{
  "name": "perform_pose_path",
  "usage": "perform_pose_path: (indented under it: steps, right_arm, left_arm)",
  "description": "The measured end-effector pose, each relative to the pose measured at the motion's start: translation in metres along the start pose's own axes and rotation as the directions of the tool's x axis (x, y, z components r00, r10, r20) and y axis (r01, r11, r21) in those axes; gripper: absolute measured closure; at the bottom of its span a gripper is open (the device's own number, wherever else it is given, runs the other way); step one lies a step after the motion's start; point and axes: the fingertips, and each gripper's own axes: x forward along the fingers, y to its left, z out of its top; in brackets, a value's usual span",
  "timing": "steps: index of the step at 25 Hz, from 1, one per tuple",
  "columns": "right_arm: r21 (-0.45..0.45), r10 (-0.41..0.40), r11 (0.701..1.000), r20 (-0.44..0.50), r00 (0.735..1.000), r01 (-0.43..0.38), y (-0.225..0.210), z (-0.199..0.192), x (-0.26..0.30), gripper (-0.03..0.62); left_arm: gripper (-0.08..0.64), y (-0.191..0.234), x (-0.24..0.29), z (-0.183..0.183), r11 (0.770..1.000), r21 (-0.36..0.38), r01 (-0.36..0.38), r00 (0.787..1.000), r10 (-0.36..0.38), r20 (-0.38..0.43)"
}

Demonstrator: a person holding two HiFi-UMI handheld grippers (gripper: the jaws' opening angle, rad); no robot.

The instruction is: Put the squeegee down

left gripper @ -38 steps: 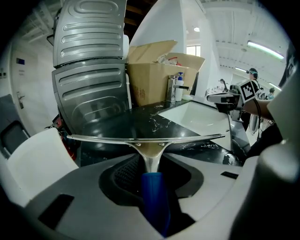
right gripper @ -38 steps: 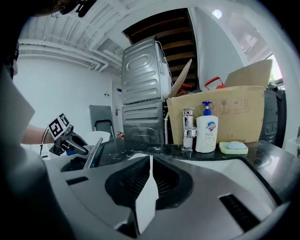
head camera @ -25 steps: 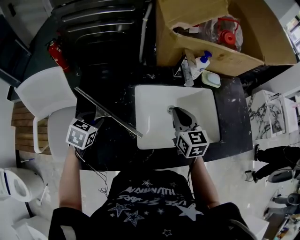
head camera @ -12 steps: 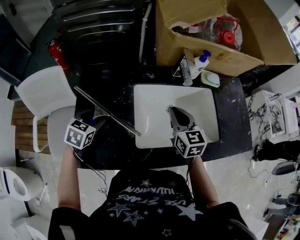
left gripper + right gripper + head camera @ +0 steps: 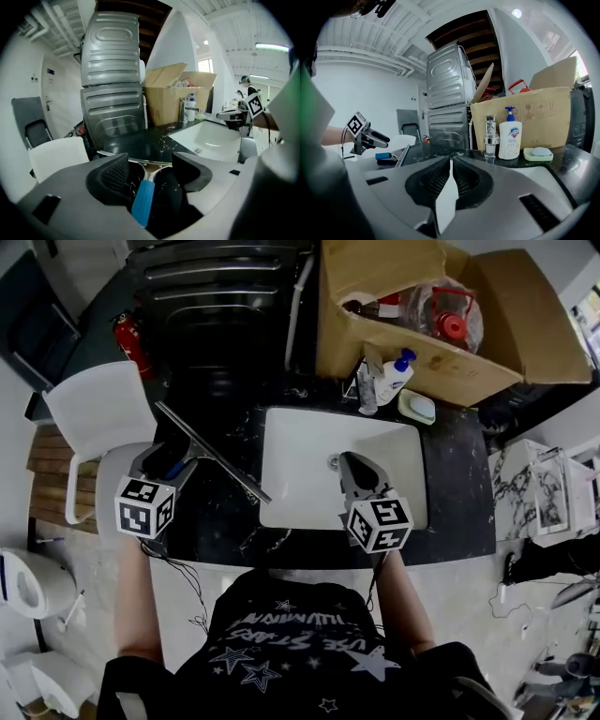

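The squeegee (image 5: 212,452), a long metal blade with a blue handle (image 5: 143,201), lies on the black counter (image 5: 220,521) left of the white sink (image 5: 300,479). My left gripper (image 5: 172,458) hovers above the handle with its jaws opening. In the left gripper view the handle shows between and below the pads (image 5: 115,173), and neither pad touches it. Over the sink basin my right gripper (image 5: 350,463) is shut with nothing in it (image 5: 451,165). The right gripper view shows the squeegee (image 5: 400,157) lying flat under the left gripper (image 5: 370,136).
A faucet (image 5: 489,136), a soap bottle (image 5: 394,376) and a soap dish (image 5: 417,407) stand behind the sink. A cardboard box (image 5: 375,296) with several items sits at the back. A white chair (image 5: 94,418) and a fire extinguisher (image 5: 131,341) are at the left.
The left gripper has opened and risen off the squeegee handle, leaving the squeegee on the counter. The right gripper has barely shifted over the sink.
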Motion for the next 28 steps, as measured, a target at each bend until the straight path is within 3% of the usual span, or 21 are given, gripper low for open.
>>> perform_pose_path:
  steps: [5, 9, 16, 22, 28]
  right_arm:
    - [-0.053, 0.05, 0.997, 0.006, 0.999, -0.049, -0.001, 0.007, -0.017, 0.54]
    - [-0.071, 0.088, 0.994, 0.014, 0.996, -0.087, -0.007, 0.012, -0.036, 0.54]
    - [-0.099, 0.19, 0.977, 0.0, 0.982, -0.189, -0.004, 0.002, -0.067, 0.541]
    - [-0.104, 0.26, 0.96, 0.0, 0.966, -0.259, 0.0, -0.003, -0.095, 0.541]
    - [-0.123, 0.323, 0.939, -0.004, 0.946, -0.321, 0.006, -0.014, -0.123, 0.541]
  left_arm:
    - [0.244, -0.026, -0.036, 0.014, 0.997, -0.072, -0.038, 0.996, 0.043, 0.074]
    - [0.287, -0.052, -0.063, 0.016, 0.987, -0.137, -0.083, 0.986, 0.101, 0.135]
    - [0.381, -0.111, -0.093, 0.001, 0.94, -0.327, -0.102, 0.962, 0.177, 0.208]
    - [0.48, -0.167, -0.114, -0.009, 0.918, -0.38, -0.117, 0.956, 0.208, 0.208]
    - [0.522, -0.215, -0.131, -0.024, 0.904, -0.403, -0.142, 0.95, 0.238, 0.2]
